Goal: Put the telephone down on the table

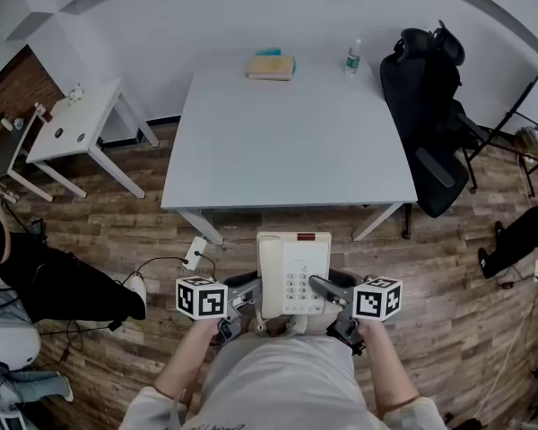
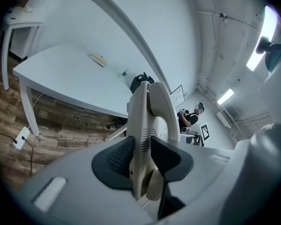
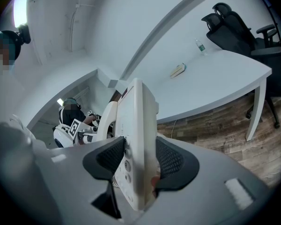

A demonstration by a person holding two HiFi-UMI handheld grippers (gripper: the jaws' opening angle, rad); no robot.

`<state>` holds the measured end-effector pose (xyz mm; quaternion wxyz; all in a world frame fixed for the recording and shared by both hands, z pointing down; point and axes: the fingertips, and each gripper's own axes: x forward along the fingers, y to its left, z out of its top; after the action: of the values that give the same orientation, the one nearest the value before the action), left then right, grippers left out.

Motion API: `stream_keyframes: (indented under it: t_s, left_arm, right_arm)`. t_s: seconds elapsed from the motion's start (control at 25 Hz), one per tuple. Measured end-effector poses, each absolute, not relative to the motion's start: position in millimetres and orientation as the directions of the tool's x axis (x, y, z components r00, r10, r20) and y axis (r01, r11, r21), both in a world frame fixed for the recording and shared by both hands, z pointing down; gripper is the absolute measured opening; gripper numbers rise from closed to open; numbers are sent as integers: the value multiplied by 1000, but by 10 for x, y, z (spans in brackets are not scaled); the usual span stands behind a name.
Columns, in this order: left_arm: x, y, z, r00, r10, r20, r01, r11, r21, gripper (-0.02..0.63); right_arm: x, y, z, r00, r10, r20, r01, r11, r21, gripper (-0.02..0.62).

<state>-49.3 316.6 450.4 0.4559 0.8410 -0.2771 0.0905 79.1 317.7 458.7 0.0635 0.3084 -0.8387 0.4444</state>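
A cream push-button telephone with its handset on the left side is held in the air in front of the person, short of the white table. My left gripper is shut on the telephone's left edge, its dark pads pressed on both faces. On the right edge, my right gripper is shut the same way. The phone hangs over the wooden floor, near the table's front edge.
A tan book and a water bottle stand at the table's far edge. A black office chair is right of the table, a small white side table left of it. A power strip lies on the floor.
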Motion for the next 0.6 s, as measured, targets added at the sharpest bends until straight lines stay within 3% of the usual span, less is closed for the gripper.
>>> stream_keyframes:
  t_s: [0.6]
  left_arm:
    - [-197, 3071, 4540, 813, -418, 405, -568, -415, 711, 132]
  right_arm:
    - [1082, 3025, 4623, -821, -430, 376, -555, 447, -702, 219]
